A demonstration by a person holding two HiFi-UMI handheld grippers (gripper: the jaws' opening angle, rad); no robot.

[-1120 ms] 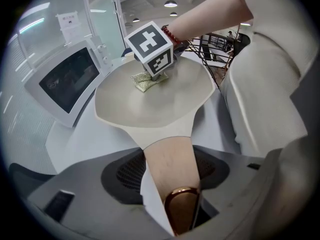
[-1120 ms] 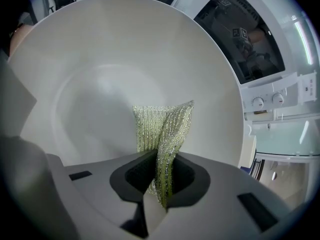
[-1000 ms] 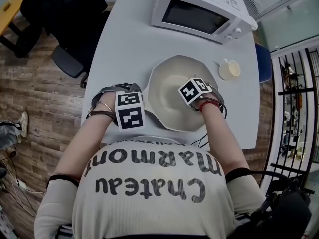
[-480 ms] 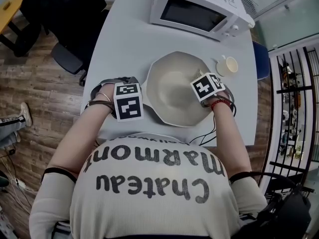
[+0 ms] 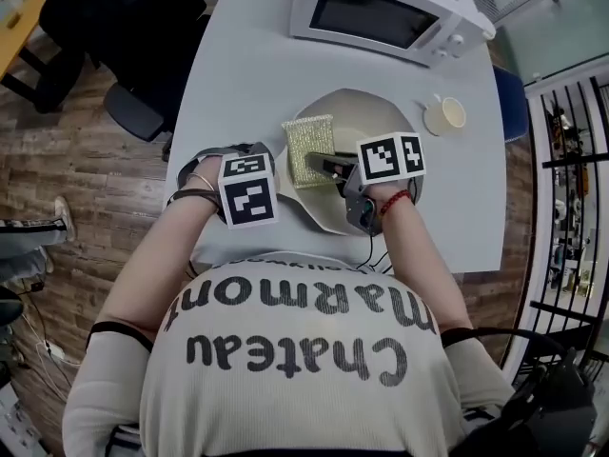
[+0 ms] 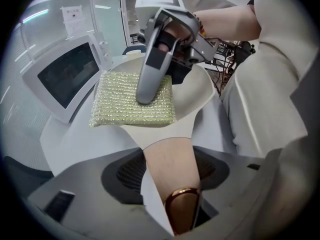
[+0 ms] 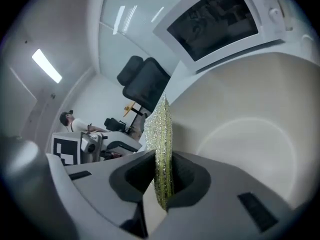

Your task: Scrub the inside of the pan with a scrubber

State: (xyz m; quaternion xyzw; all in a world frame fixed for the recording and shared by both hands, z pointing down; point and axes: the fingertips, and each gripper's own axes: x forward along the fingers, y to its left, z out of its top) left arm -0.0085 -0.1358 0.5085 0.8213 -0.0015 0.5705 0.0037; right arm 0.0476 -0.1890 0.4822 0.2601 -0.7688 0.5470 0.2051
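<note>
two tongs: the left tongs (image 6: 172, 186) are clamped on the handle of one cream pan (image 5: 381, 112); the right tongs (image 7: 162, 180) pinch one gold scrubber (image 5: 308, 150) at the pan's left rim. one microwave (image 5: 381, 12) and one cup (image 5: 445, 115) stand behind it.

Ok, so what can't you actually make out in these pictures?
Head view: the right gripper covers part of the pan; whether the scrubber touches it is unclear.
Head view: the pan's handle is hidden under the left gripper.
Head view: the cup is too small to show its contents.
Head view: the microwave is cut off by the top edge.
</note>
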